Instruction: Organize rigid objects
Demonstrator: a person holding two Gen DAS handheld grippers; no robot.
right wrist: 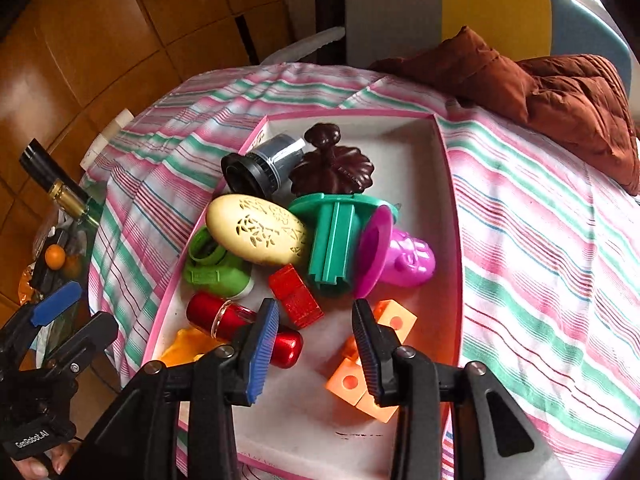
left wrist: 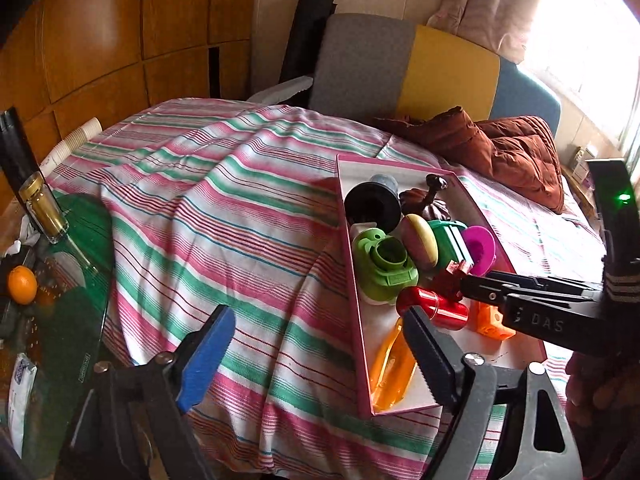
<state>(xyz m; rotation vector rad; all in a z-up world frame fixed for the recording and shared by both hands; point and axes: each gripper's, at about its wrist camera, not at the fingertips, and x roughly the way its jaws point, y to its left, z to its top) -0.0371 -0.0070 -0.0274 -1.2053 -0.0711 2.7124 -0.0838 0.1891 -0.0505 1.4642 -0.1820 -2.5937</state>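
A pink-rimmed white box [right wrist: 450, 216] lies on the striped cloth [left wrist: 224, 216] and holds several toys. Among them are a cream egg [right wrist: 256, 232], a teal flanged piece [right wrist: 336, 240], a magenta mould [right wrist: 408, 258], a lime-green piece [right wrist: 218, 274], a red cylinder [right wrist: 240, 320], a red brick [right wrist: 296, 296] and orange blocks [right wrist: 360, 384]. My right gripper [right wrist: 314, 340] hangs open over the box floor, with the red brick just ahead of its tips, untouched. My left gripper [left wrist: 320, 356] is wide open above the cloth beside the box's left wall, holding nothing.
A brown quilted jacket [left wrist: 516, 152] lies behind the box. Left of the cloth is a green glass tabletop [left wrist: 72, 320] with a gold-capped bottle [left wrist: 42, 208] and an orange [left wrist: 22, 284]. Stacked paper cups [left wrist: 72, 142] and a grey-and-yellow chair back [left wrist: 404, 68] stand beyond.
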